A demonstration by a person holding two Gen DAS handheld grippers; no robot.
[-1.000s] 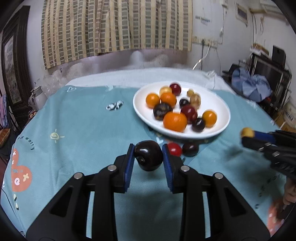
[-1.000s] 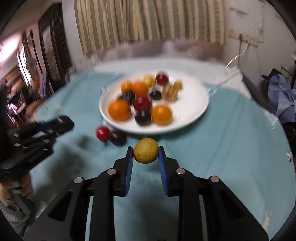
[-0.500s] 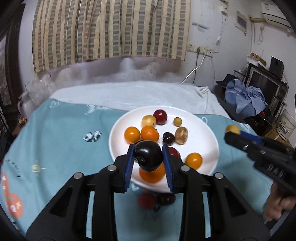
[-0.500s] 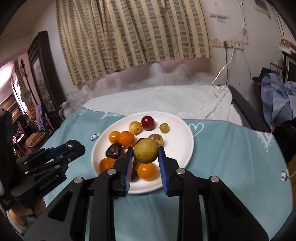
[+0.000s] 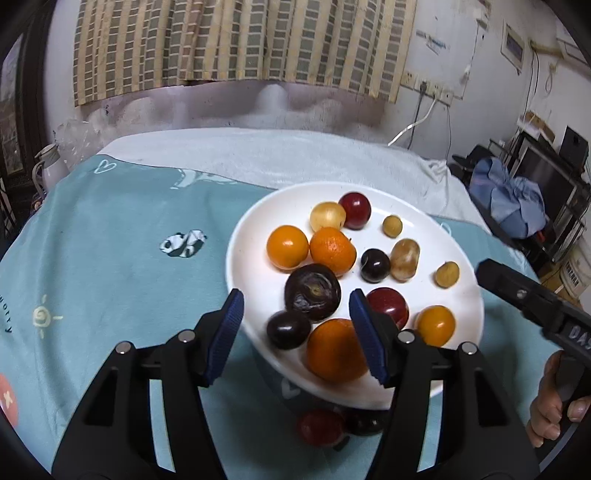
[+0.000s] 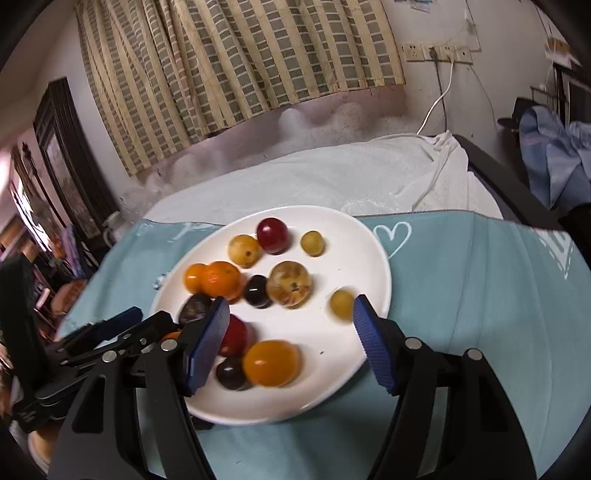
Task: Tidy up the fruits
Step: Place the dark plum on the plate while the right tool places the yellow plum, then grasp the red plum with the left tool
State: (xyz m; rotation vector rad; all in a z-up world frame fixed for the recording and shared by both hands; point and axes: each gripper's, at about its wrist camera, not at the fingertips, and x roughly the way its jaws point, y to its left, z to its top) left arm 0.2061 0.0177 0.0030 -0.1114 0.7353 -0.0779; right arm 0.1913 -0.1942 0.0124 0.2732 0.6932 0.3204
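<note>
Glossy round fruit on my smooth white plate (image 5: 255, 236), my left gripper (image 5: 295, 332) and right gripper (image 6: 288, 332) angled down, ribbed blue jaws opening, gripping nothing

Straight ahead of the claws hangs a striped curtain (image 5: 236, 40) in tan and grey-green checks, against a whitish wall (image 6: 436, 22). Ahead and to the right a row of wall sockets (image 6: 436, 51) holds a white cable (image 6: 437, 99) that drops toward a white cloth (image 6: 332, 181) spread beyond the teal cloth (image 5: 110, 251). Far right stands a dark shelf unit (image 5: 554, 173) with blue clothes (image 5: 517, 199) heaped before it. Far left is a dark wooden cabinet (image 6: 62, 155) and a white kettle (image 5: 46, 166). The light is dim and indoor.
</note>
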